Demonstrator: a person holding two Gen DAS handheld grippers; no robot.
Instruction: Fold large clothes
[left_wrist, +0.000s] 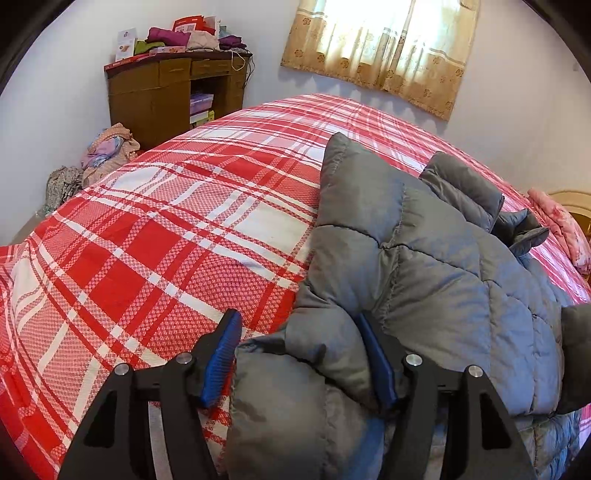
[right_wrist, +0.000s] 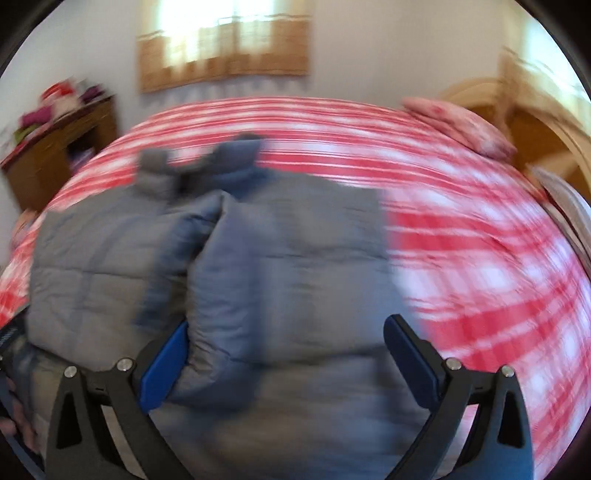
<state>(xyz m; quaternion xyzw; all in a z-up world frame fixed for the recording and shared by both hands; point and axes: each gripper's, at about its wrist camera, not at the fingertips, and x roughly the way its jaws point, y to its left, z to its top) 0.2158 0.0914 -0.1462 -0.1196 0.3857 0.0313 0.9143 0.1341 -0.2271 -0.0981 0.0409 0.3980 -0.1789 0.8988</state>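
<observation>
Left gripper (left_wrist: 299, 354) spread, with a puffy fold of the grey jacket (left_wrist: 424, 266) bulging between its blue pads (left_wrist: 221, 365); far pad buried against the padding, near pad seemingly clear of it, so no firm pinch. Right gripper (right_wrist: 286, 362) spread as wide as it goes, straddling the jacket (right_wrist: 258, 266) without squeezing it. Jacket lying partly folded on the red plaid bedspread (left_wrist: 147, 240), towards the near edge of the bed, one sleeve doubled over the body and the collar end pointing at the far edge under the curtain (left_wrist: 380, 48). Pink pillow (left_wrist: 561, 229) at the headboard end, well apart from the jacket.

Risks from here, as a guess:
- Slippery, springy padding likely to pop out of a shallow bite and let the fold flop open.
- Closing too deep liable to catch the bedspread too and drag it.
- Right view badly smeared, possibly hiding a loose sleeve; hasty closing there apt to grab the wrong layer and skew the fold.
</observation>
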